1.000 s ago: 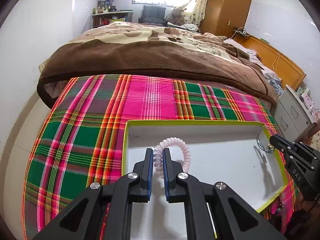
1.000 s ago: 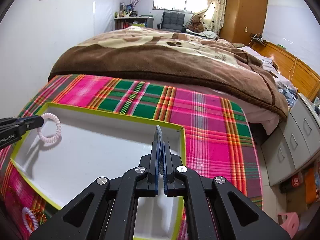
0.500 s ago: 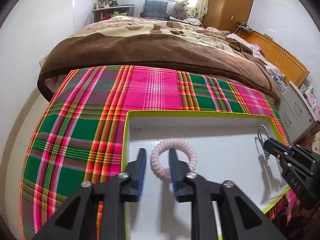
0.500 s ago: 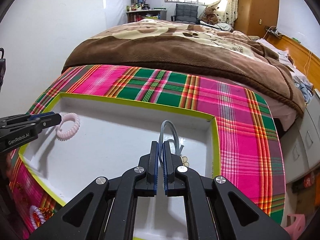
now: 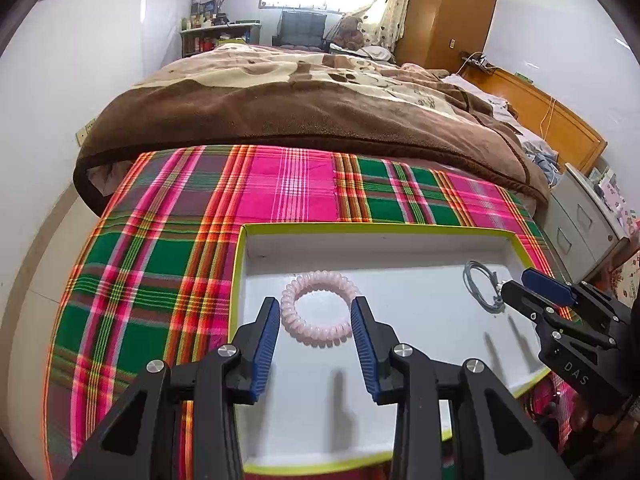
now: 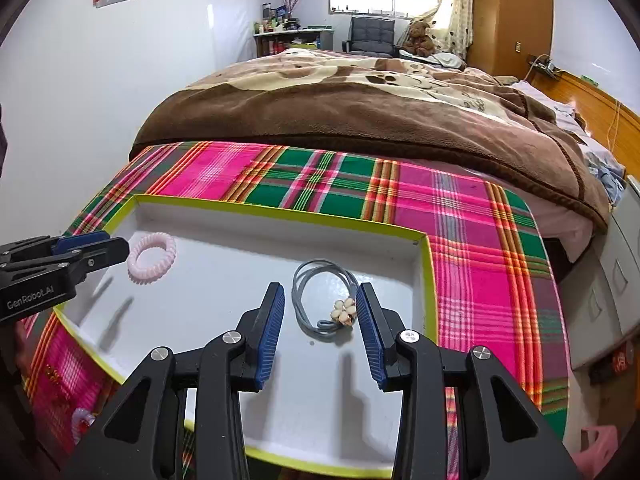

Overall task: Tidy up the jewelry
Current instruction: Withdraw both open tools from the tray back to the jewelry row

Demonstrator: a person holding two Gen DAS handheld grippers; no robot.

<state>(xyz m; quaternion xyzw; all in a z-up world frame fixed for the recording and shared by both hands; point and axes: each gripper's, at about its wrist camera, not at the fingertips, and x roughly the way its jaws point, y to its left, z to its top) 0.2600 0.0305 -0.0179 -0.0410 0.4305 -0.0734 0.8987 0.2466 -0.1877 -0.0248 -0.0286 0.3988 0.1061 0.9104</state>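
Note:
A shallow white tray with a lime-green rim [image 5: 360, 229] [image 6: 280, 212] lies on a plaid cloth. A pink spiral hair tie [image 5: 320, 308] [image 6: 152, 258] rests flat on the tray's left part, between the opening jaws of my left gripper [image 5: 316, 326], whose pads do not touch it. A grey cord loop with a small cream flower charm [image 6: 324, 304] [image 5: 482, 290] lies on the tray's right part. My right gripper [image 6: 320, 312] has its jaws opening around the loop, and the charm sits close to the right pad.
The pink and green plaid cloth [image 5: 168, 272] [image 6: 472, 240] covers the bed's foot, and a brown blanket [image 5: 300, 108] lies beyond it. Grey drawers [image 5: 580, 216] stand on the right. More trinkets [image 6: 80, 420] lie on the cloth below the tray's near left corner.
Both grippers went from shut to open. The pink hair tie and the grey cord loop dropped out of the jaws and now lie flat on the tray.

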